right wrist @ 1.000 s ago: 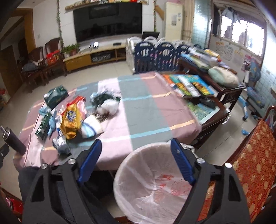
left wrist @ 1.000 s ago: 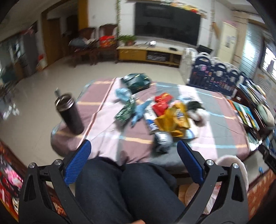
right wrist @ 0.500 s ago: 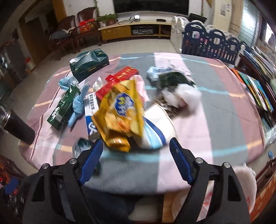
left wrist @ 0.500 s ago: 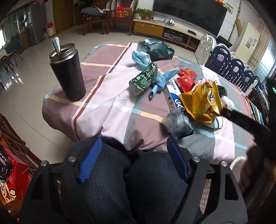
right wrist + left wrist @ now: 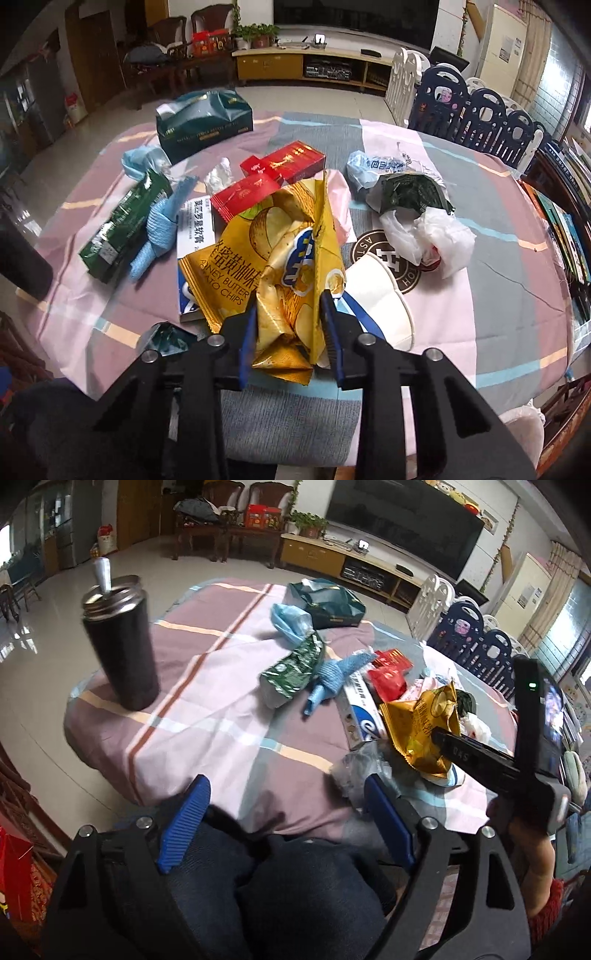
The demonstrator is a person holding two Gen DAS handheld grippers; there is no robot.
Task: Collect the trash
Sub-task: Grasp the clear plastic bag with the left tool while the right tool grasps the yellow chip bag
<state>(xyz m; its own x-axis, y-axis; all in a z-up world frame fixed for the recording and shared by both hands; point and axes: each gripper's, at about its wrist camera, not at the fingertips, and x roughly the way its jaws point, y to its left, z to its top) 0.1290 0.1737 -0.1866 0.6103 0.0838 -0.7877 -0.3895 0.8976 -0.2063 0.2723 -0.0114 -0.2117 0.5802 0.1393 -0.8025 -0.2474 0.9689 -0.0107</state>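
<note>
A heap of trash lies on the table with the striped cloth (image 5: 491,306). My right gripper (image 5: 290,328) is closed on the near end of a yellow chip bag (image 5: 280,254), which also shows in the left wrist view (image 5: 421,727). Around it lie a white paper cup (image 5: 376,295), a red carton (image 5: 269,177), a green packet (image 5: 122,225), a blue cloth (image 5: 159,232) and white plastic bags (image 5: 424,236). My left gripper (image 5: 284,823) is open and empty, low over my lap at the table's near edge, beside a crumpled grey wrapper (image 5: 358,771).
A black steel tumbler (image 5: 122,646) stands on the table's left corner. A dark green tissue box (image 5: 203,122) sits at the far side. A white bin's rim (image 5: 524,421) shows at the lower right. Books (image 5: 569,206) lie on a side table to the right.
My right gripper has moved forward from over the bin to the table and closed on the chip bag. My left gripper has moved closer to the table edge and stayed open.
</note>
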